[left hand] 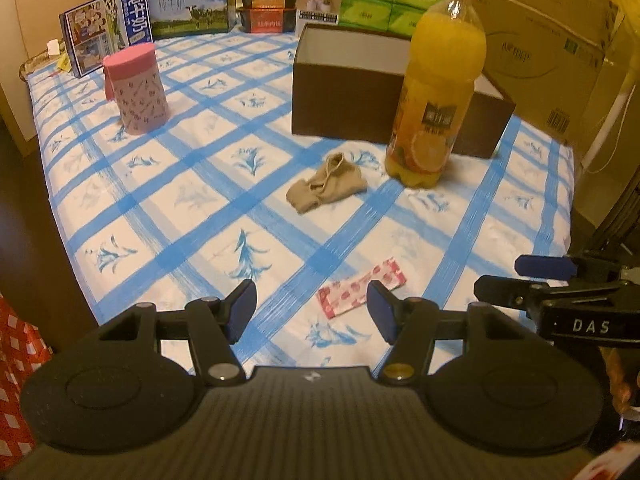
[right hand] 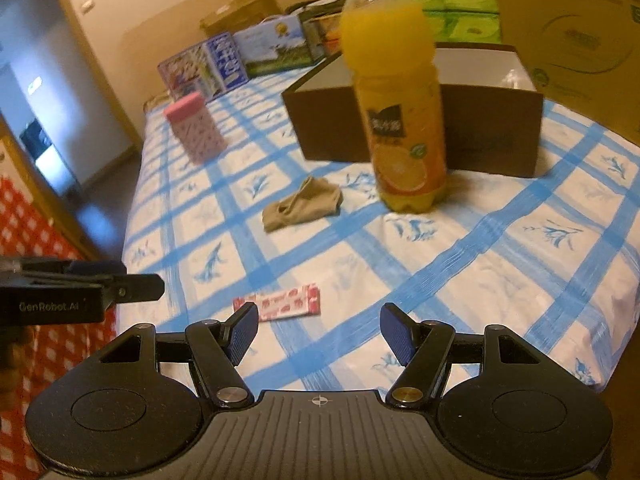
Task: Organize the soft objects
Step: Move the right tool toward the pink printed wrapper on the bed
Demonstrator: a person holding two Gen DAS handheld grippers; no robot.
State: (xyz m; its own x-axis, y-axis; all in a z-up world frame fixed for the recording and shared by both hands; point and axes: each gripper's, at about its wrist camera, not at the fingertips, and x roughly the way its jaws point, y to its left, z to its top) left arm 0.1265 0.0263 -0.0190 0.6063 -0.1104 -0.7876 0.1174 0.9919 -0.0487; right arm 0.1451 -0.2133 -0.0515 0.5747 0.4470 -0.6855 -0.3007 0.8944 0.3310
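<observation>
Left gripper [left hand: 312,312], fingers spread wide, empty, poised low over the near edge of the checked tablecloth [left hand: 160,184]. Right gripper [right hand: 318,330] likewise wide open and empty, just beside the left one, each visible at the margin of the other's view.

Nearest item: one flat red-and-white packet [left hand: 362,293], just ahead of the left gripper's right fingertip; in the right wrist view the same packet [right hand: 278,301] just beyond the left fingertip. Farther out, near mid-table: one crumpled tan sock [left hand: 326,189], loose on the cloth, apart from both grippers. Just right of the sock: one upright bottle of orange juice [left hand: 438,80]. Behind it: one open dark box [left hand: 344,92], contents not visible. Far left: one pink cylindrical container [left hand: 136,88]. Along the back edge: several cartons and a green multipack.

Step in hand, as judged: approach, nothing yet grasped. Next move likely calls for a reach forward to the sock, a pinch on a raised fold, and clearance from the bottle on the way to the box.
</observation>
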